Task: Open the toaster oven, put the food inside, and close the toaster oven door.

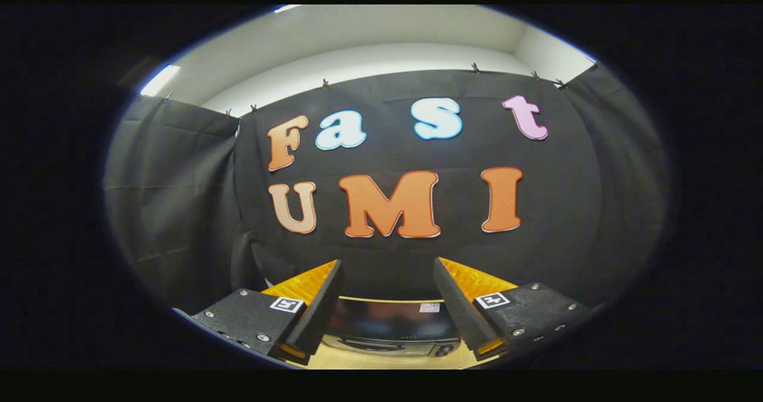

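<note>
Fingers of my black two-finger gripper (387, 271) are standing wide apart, empty, because I am lining up above the closed black glass-fronted toaster oven (390, 327) sitting between them.

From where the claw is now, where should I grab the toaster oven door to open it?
Probably its top edge, coming from the front and above. The toaster oven sits low between the open claw fingers, dark door facing you. I can't make out a handle from here.

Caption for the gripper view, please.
Open hand-held gripper held high, its fingers framing the closed toaster oven beyond them on the wooden table.
</note>
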A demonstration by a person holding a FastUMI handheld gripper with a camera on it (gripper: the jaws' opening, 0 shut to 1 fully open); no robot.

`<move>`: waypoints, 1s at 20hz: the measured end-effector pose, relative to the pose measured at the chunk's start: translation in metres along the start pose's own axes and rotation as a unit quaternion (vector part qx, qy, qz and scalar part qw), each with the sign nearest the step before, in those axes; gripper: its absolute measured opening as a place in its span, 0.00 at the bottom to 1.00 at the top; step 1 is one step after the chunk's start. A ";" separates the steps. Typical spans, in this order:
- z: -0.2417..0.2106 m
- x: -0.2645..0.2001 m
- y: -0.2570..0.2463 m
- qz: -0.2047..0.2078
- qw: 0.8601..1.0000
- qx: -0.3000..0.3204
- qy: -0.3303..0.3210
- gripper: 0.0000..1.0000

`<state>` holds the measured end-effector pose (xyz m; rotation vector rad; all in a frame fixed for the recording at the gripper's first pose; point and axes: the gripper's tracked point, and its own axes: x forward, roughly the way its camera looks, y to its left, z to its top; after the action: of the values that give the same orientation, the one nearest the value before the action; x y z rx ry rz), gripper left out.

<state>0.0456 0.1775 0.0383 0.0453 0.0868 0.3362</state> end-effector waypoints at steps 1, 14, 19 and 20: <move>0.009 -0.004 0.000 0.001 1.000 -0.001 -0.013 0.90; 0.052 -0.018 -0.003 -0.022 0.993 -0.023 -0.118 0.93; 0.046 -0.025 -0.013 -0.030 0.993 -0.004 -0.118 0.93; 0.045 -0.027 -0.013 -0.029 0.993 -0.001 -0.117 0.93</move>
<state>0.0289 0.1547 0.0846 0.0787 -0.1437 0.2713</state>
